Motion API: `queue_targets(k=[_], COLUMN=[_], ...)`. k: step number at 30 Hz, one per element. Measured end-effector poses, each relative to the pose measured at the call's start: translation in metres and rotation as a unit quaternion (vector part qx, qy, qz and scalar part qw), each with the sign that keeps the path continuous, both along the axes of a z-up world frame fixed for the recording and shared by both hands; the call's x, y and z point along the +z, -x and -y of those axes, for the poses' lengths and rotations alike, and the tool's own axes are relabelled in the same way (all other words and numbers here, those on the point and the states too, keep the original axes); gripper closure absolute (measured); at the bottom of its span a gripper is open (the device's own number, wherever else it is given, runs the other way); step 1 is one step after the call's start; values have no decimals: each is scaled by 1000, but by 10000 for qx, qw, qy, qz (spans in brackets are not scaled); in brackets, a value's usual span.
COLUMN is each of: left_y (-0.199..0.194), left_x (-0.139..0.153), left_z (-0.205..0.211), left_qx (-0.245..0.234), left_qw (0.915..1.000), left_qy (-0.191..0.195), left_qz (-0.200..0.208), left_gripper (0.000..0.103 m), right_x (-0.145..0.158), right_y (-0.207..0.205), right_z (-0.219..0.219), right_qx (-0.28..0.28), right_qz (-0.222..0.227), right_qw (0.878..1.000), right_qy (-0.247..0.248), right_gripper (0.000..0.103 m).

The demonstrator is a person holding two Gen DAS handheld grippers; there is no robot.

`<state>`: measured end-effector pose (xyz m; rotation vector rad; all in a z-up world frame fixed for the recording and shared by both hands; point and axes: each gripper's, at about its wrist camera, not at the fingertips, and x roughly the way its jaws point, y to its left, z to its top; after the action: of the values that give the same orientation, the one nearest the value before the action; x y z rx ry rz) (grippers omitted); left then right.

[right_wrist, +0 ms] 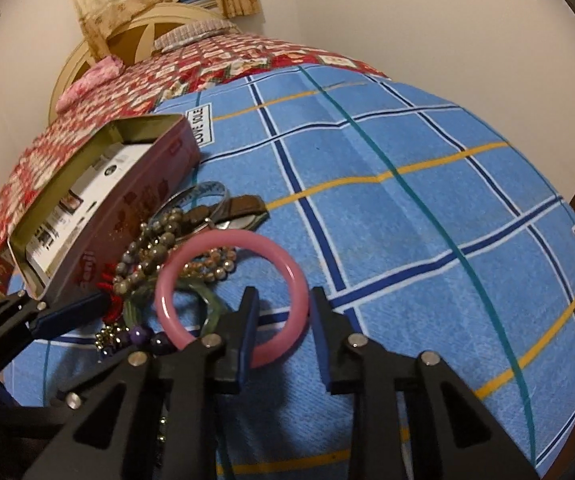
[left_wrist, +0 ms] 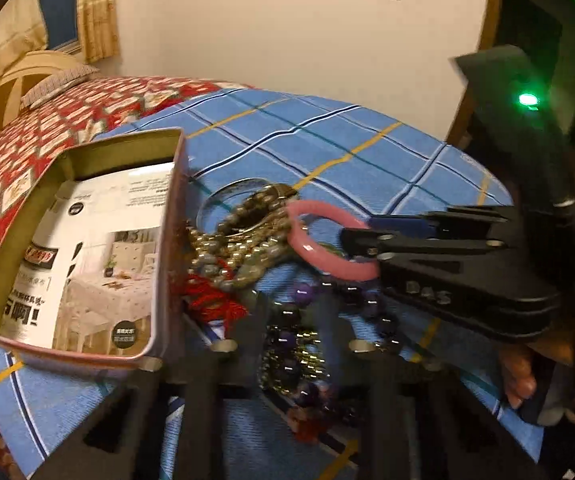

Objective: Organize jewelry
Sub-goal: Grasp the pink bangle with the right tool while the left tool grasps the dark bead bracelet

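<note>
Right gripper (right_wrist: 283, 312) astride pink bangle (right_wrist: 231, 296)

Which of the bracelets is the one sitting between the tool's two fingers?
The pink bangle. It is a smooth, plain ring, and the right tool straddles its rim. The others are beaded strands heaped beside the tin box.

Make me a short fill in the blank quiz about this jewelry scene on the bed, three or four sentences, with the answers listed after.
1. The right claw straddles the rim of a smooth ring-shaped bangle whose colour is ____.
2. The open rectangular metal tin holds a printed ____ and no jewelry.
3. The pile of beaded bracelets lies on a checked cloth that is mostly ____.
4. The red tassel lies right beside the ____.

Missing words: pink; card; blue; tin
</note>
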<state>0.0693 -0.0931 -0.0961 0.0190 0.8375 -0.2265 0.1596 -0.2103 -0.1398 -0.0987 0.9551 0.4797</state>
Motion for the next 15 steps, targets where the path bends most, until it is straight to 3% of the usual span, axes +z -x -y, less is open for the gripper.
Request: queue_targets(k=[3,4,15], left_y=[4,5,20], left_x=[4,7,39], left_z=[2,0,-16], left_qx=[-116,-130,-62], left_qw=[9999,9998,9970], left_qy=[50,119,475], left_qz=[90,132,605], left_gripper=[90,90,90], right_x=[0,0,11], right_y=[1,1,17], right_z=[-2,-1,19], right_qx=[39,23,-130], right_qz=[43,21,109], right_qw=[9999,9999,9995], right_qy=[135,98,-280], right_gripper=[81,90,92])
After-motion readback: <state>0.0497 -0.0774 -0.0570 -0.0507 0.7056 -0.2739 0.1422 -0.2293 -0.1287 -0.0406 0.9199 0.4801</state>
